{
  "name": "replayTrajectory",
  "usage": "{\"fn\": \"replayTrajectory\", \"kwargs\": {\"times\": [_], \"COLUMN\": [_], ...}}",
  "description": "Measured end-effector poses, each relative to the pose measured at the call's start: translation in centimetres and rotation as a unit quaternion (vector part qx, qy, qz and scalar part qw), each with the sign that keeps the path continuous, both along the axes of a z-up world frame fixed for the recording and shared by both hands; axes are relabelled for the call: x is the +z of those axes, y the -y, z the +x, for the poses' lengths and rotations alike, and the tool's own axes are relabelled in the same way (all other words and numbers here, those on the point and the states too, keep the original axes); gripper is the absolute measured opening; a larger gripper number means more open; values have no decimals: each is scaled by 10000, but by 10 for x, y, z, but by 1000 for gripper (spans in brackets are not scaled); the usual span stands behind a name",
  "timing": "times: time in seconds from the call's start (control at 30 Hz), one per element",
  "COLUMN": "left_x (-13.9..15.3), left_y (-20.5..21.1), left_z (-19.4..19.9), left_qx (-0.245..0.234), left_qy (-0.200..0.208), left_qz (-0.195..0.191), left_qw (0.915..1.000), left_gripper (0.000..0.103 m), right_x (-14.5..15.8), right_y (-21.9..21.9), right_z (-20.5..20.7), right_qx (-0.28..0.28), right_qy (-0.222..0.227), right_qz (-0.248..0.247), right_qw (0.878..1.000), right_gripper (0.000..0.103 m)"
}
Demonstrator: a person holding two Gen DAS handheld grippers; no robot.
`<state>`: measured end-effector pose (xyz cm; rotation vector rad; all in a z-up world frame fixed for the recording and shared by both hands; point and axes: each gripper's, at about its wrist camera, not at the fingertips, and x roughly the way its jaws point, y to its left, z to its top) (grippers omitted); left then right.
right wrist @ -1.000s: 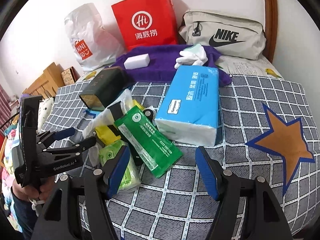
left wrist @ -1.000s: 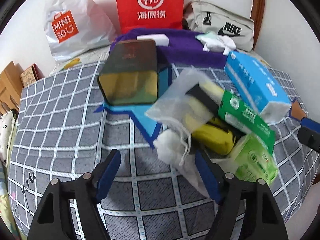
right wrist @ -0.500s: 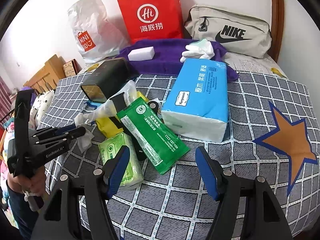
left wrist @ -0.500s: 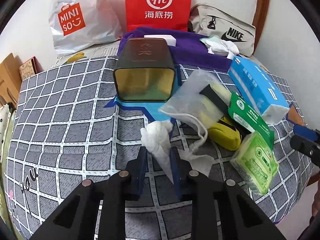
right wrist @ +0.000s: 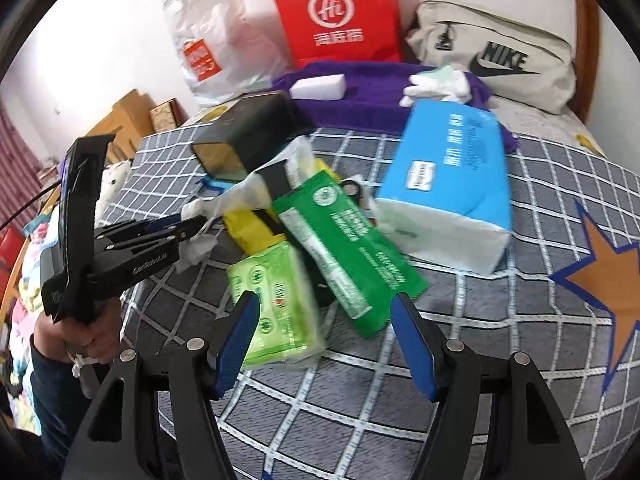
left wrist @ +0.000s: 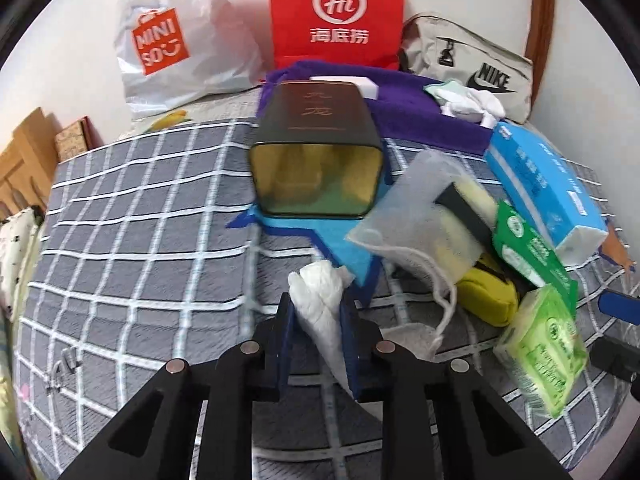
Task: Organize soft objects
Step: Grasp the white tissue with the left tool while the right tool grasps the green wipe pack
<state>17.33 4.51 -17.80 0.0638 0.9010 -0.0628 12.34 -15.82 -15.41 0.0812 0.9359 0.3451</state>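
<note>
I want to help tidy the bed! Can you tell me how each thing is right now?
left gripper: shut on the white tissue wad
right gripper: open, holding nothing
metal tin: on its side, open, empty
drawstring mesh pouch: lying flat, filled
blue tissue pack: sealed
light green tissue pack: lying flat

Grey bedcover (left wrist: 132, 240) with white grid, blue star (left wrist: 340, 244), orange star (right wrist: 612, 276). White tissue wad (left wrist: 320, 300). Blue tissue pack (right wrist: 448, 184). Green pouch (right wrist: 348, 252); lime pack (right wrist: 276, 304). Purple towel (right wrist: 368, 96). Red bag (left wrist: 336, 12), white logo.
</note>
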Motion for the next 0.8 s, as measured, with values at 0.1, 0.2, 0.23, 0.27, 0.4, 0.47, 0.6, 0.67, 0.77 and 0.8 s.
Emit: {"fn": "replayTrajectory", "kwargs": {"times": [0.1,0.2,0.23,0.27,0.4,0.47,0.6,0.67,0.77,0.8], "left_x": [2,4,5,6,9,10,9,8,8,8], "left_y": [-7,-13,-14,-16,-21,-22,-20,-20,-20,-20], "left_z": [-3,-7,-8,-10,-15,-16,-17,-17,-16,-15], "left_qx": [115,141,162,167,175,184,153,150,161,169], "left_qy": [-57,-70,-79,-79,-90,-104,-134,-152,-171,-181], "left_qz": [-13,-33,6,9,-107,-112,-134,-146,-142,-139], "left_qw": [9999,9999,9998,9998,9997,9997,9997,9997,9996,9996], "left_gripper": [21,21,21,21,21,21,21,21,21,21], "right_x": [-5,-10,-12,-15,-22,-25,-32,-33,-32,-30], "right_y": [-9,-17,-19,-22,-32,-36,-45,-50,-53,-51], "right_z": [0,2,3,4,7,8,8,5,2,2], "right_qx": [149,221,250,279,334,346,359,409,439,423], "right_qy": [3,-34,-50,-85,-180,-216,-213,-43,129,178], "right_qz": [-61,-92,-70,-48,-62,-93,-304,-496,-819,-809], "right_qw": [9999,9997,9997,9996,9993,9991,9987,9979,9956,9957], "right_gripper": [67,67,67,67,67,67,67,67,55,55]}}
